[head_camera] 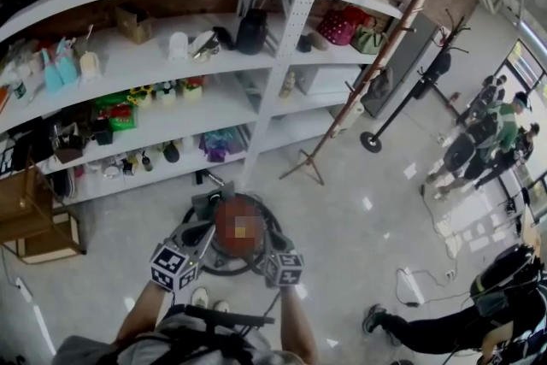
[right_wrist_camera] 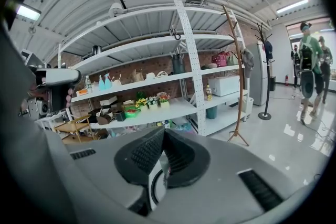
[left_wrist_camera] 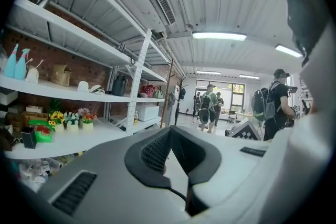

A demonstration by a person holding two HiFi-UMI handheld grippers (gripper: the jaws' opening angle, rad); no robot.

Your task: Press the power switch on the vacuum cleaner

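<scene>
my left claw point(left_wrist_camera: 169, 134) shut, empty | right claw point(right_wrist_camera: 161, 134) shut, empty | both hover over vacuum cleaner point(head_camera: 224, 267) on floor point(head_camera: 359, 218), tips closed for poking; switch not visible

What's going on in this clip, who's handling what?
A person stands over a canister vacuum cleaner on the floor beside white shelving, with a gripper in each hand. The left gripper and right gripper both have their jaws together and hold nothing. They hang above the vacuum. No contact with a switch is visible.
</scene>
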